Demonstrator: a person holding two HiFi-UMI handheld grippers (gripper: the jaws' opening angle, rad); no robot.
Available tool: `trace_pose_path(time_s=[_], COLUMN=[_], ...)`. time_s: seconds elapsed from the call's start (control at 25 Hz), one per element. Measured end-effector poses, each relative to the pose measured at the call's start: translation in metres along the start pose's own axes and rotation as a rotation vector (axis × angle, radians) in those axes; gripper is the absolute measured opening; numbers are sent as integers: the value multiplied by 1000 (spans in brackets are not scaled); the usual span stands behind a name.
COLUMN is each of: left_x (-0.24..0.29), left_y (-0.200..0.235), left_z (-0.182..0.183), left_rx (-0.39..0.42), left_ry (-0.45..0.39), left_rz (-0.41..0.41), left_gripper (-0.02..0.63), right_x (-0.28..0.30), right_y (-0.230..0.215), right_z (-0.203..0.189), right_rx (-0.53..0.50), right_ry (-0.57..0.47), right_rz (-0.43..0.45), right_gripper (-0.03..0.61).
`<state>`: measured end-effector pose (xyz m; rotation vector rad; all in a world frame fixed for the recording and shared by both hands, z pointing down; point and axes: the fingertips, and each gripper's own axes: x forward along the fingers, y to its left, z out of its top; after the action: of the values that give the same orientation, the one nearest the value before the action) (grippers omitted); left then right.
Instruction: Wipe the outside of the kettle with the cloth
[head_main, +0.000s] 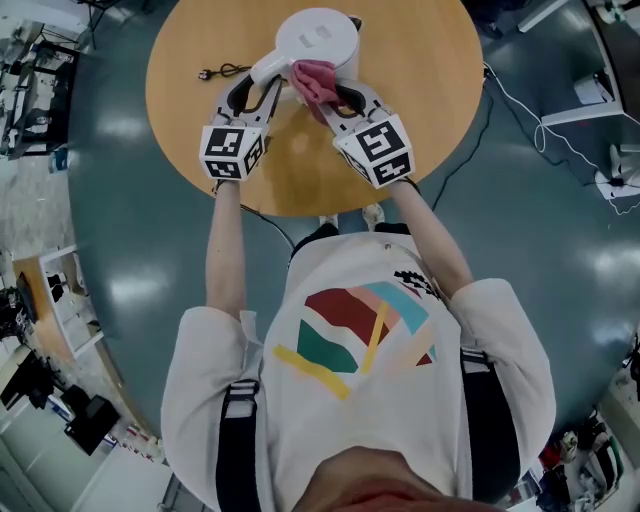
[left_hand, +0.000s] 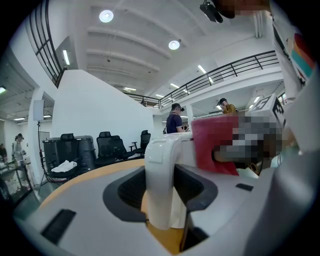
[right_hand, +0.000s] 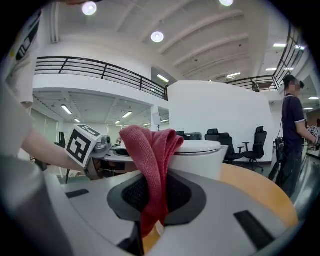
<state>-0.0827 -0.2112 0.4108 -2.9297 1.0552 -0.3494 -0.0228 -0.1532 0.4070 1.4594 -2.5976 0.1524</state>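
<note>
A white kettle stands on the round wooden table, its handle pointing toward me. My left gripper is shut on that handle, which fills the gap between its pads. My right gripper is shut on a folded red cloth, pressed against the kettle's near side beside the handle. In the right gripper view the cloth hangs between the jaws with the kettle body right behind it. In the left gripper view the cloth shows to the right of the handle.
A black power cord lies on the table left of the kettle. A white cable trails over the floor at the right. Office chairs and people stand in the background.
</note>
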Motion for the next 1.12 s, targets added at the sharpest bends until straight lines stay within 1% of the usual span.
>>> trace_pose_path(time_s=[0.2,0.52,0.8,0.92,1.12], left_x=[0,8,14,13,12], left_y=[3,4,8,11,10], left_z=[2,0,-1,-1,-3], left_rx=[5,-8,-13,-4,12], left_ry=[4,2,7,11,18], left_rz=[-4,-3,-19,-32,-54], left_gripper=[207,207,207,207,207], right_x=[-21,-30,-22,-18,-6], right_y=[-30,-71,-106,-122,-141], right_z=[-3,-12,-14,-16,-17], right_rx=[10,52,57,65,66], right_ry=[-2,-9,0,8,21], right_rz=[-33,-83,-113,-145,-166], right_gripper=[48,48,48,48,48])
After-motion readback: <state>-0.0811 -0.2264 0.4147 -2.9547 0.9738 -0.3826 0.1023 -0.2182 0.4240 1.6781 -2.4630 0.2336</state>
